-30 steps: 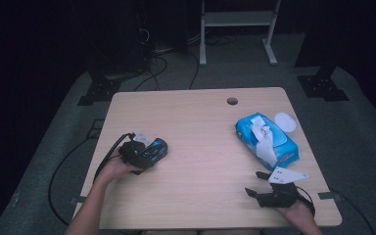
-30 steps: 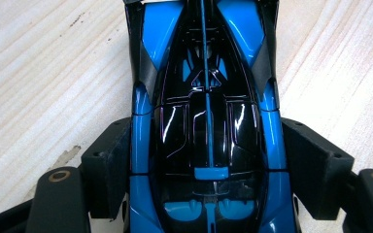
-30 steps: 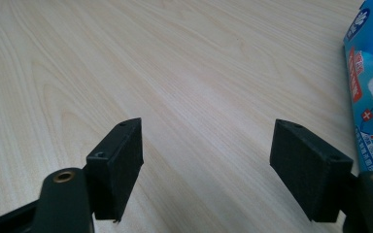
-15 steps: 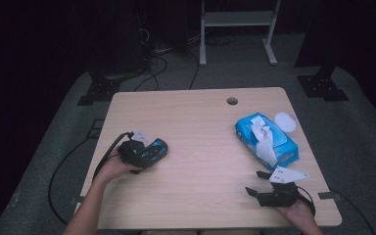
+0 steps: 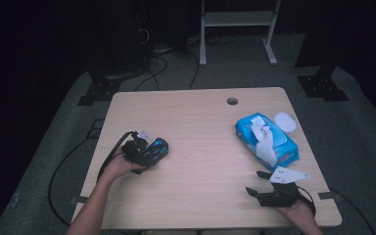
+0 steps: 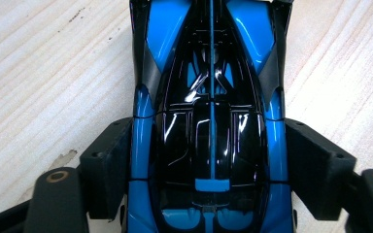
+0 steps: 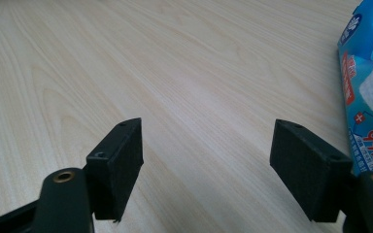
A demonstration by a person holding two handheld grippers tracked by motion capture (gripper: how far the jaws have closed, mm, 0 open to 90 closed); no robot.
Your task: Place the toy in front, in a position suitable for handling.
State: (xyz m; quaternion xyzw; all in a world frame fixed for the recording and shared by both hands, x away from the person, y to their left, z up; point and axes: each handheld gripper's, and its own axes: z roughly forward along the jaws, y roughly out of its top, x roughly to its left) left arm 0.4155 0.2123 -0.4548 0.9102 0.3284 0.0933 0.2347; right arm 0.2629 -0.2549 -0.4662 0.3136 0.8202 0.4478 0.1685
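Light wooden table (image 5: 200, 127) sitting mid-room, round cable hole (image 5: 232, 101) showing near far edge. Grey carpet (image 5: 352, 147) spreading underneath. Black cables (image 5: 152, 66) snaking across floor behind table. White metal frame (image 5: 237, 29) standing at back. Black stand bases (image 5: 322, 85) flanking both sides. Darkness swallowing room's far end.

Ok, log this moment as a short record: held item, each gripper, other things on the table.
held item: blue and black toy car
left gripper: shut on the car's sides, car on the table
right gripper: open, nothing between the pads, low over bare wood
wipes pack: blue, a wipe sticking out of the top, beyond the right gripper
white lid: beside the pack, on its far side
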